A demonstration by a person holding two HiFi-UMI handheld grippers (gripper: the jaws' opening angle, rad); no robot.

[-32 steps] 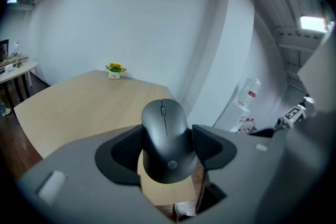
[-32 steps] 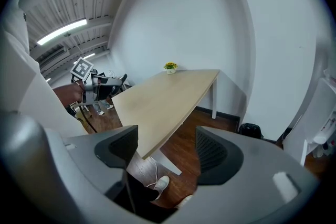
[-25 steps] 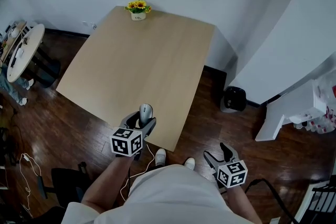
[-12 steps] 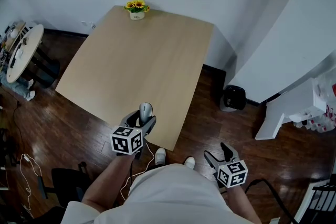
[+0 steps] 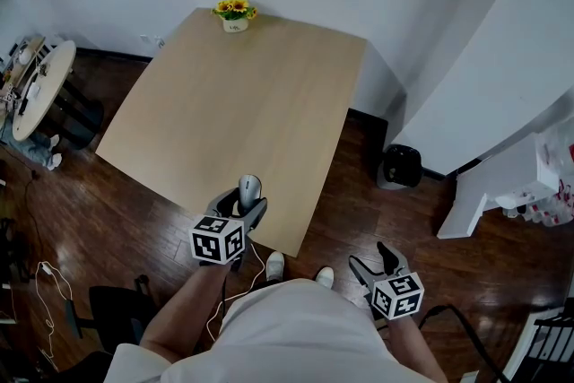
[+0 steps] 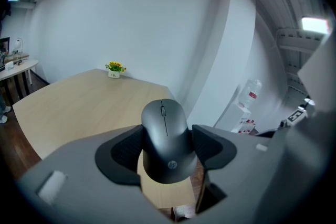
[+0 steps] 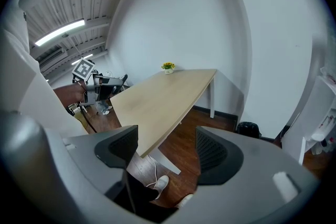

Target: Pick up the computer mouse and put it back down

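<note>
A dark grey computer mouse (image 6: 166, 140) sits clamped between the black pads of my left gripper (image 6: 167, 148), nose pointing away from me. In the head view the mouse (image 5: 248, 190) and left gripper (image 5: 240, 209) hover over the near edge of the light wooden table (image 5: 242, 103). Whether the mouse rests on the tabletop cannot be told. My right gripper (image 5: 374, 257) hangs open off the table's near right corner, above the floor. The right gripper view shows its jaws (image 7: 167, 150) spread wide with nothing between them.
A small pot of yellow flowers (image 5: 235, 13) stands at the table's far edge. A dark bin (image 5: 400, 168) sits on the wooden floor to the right of the table. A round white side table (image 5: 36, 85) is at the far left. White furniture (image 5: 498, 188) stands at the right.
</note>
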